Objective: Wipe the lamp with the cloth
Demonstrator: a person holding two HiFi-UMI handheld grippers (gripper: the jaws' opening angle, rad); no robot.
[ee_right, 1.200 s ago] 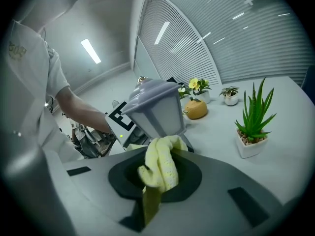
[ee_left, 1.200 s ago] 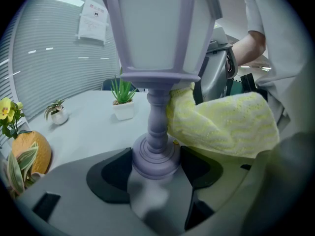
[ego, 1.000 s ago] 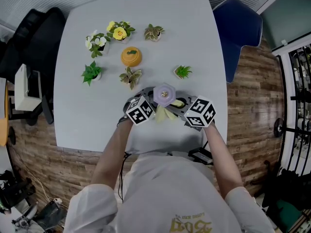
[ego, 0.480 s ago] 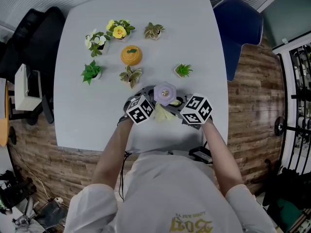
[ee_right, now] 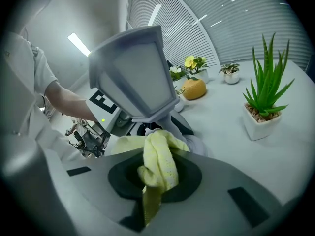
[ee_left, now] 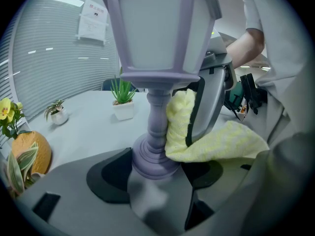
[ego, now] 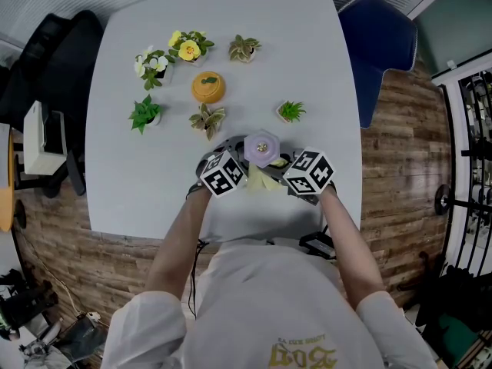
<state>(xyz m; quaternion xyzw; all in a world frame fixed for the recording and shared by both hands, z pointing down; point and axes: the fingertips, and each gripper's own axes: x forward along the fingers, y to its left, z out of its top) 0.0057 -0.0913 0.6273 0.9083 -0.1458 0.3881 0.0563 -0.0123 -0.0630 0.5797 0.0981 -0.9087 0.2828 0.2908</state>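
Forearms [ego: 178,237] forward, left tongs [ee_left: 157,176] tight on lamp [ego: 261,148], right tongs [ee_right: 155,176] tight on cloth [ee_left: 216,141].

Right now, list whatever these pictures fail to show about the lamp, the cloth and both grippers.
1. Lamp top: cut off by the upper edge, left gripper view.
2. Lamp stem and base, head view: hidden under its own shade.
3. Lamp stem, right gripper view: largely hidden behind the cloth held in the right gripper.
4. Jaws of the left gripper and right gripper, head view: covered by their marker cubes.
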